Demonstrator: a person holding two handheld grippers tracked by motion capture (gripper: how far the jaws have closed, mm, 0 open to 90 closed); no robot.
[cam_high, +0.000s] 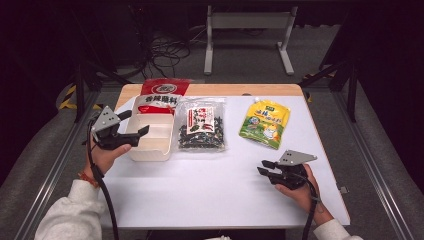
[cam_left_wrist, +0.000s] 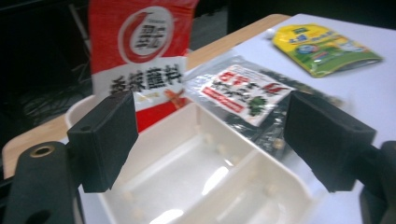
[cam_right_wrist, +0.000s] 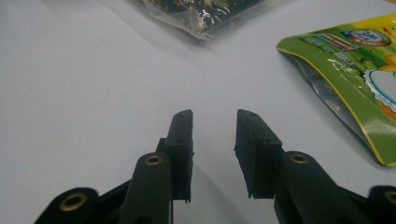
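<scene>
A white divided tray sits at the table's left. A red and white bag rests with its lower end in the tray's far end. My left gripper hovers over the tray's left side, open wide with nothing between its jaws. Right of the tray lies a clear bag of dark bits. A yellow-green pouch lies farther right. My right gripper is low over bare table in front of the pouch, jaws a narrow gap apart, holding nothing.
The white tabletop has a wooden strip along its far edge. Metal rails run along both sides of the table. Cables and a white frame stand on the floor beyond.
</scene>
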